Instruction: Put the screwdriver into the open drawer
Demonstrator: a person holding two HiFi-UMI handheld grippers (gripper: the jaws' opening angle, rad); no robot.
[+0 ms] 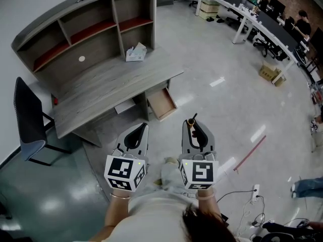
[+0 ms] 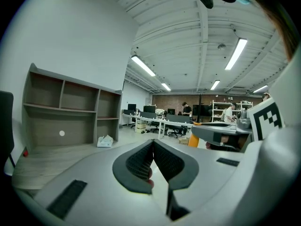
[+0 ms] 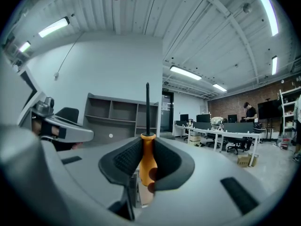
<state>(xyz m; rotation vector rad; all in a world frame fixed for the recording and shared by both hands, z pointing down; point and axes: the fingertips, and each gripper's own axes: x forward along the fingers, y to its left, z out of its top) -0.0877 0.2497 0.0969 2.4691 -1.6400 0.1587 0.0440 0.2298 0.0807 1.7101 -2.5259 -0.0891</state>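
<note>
Orange-handled screwdriver (image 3: 147,161) sits clamped between the jaws of the right gripper (image 1: 194,127), with its thin dark shaft standing straight out past the jaw tips. Just to that gripper's left, the left gripper (image 2: 153,145) is held level with it, its jaws pressed together at the tips and gripping no object. Ahead of both grippers and well apart from them, the open drawer (image 1: 162,103) juts out from under the grey wooden desk (image 1: 111,82), lying forward and slightly left of the right gripper.
</note>
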